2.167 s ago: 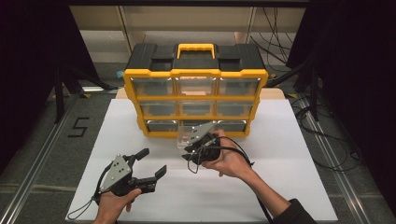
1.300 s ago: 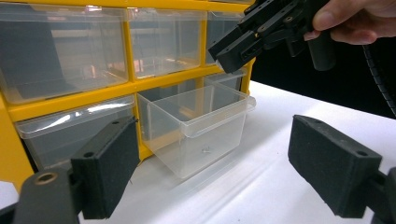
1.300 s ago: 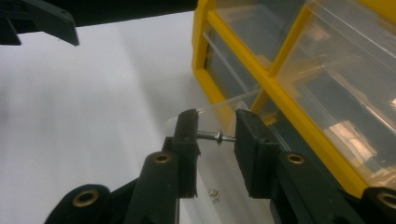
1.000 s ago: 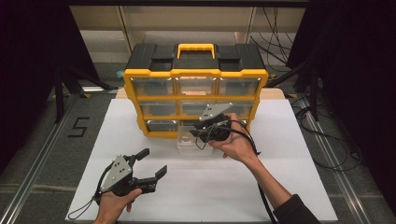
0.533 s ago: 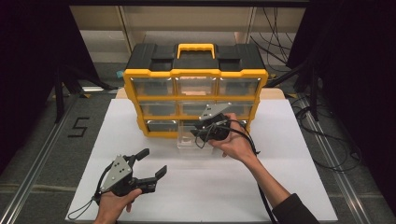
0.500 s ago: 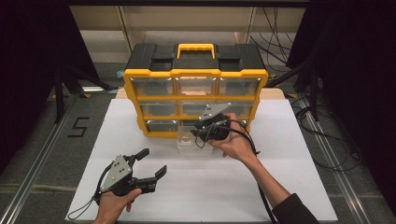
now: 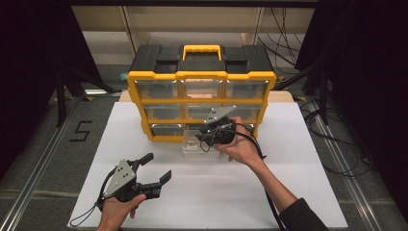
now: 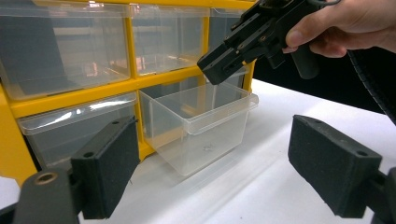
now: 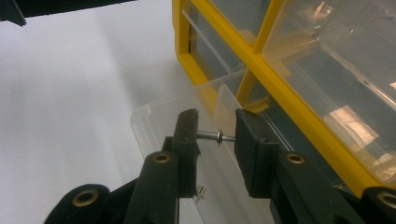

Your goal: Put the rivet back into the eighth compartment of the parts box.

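Pinching a small silver screw point(image 9: 215, 136) end to end between the two black pads, right gripper point(image 9: 215, 135) poised over the pulled-out clear drawer point(image 8: 201, 126). Short, shiny, with a washer-like collar near the middle of the shaft, lying level across the gap between the jaws. Hovering just above the drawer's open top, at the bottom row of the yellow organiser point(image 7: 202, 79), centre column. Another tiny screw point(image 9: 200, 192) visible lower down, inside the drawer. Reaching forward from the near right, right hand point(image 7: 243, 147) wrapped around the grip, gripper tilted down toward the drawer. Resting low at the near left on the white table point(image 7: 298, 192), left gripper point(image 7: 156, 171) with jaws spread wide and holding nothing, aimed toward the organiser.
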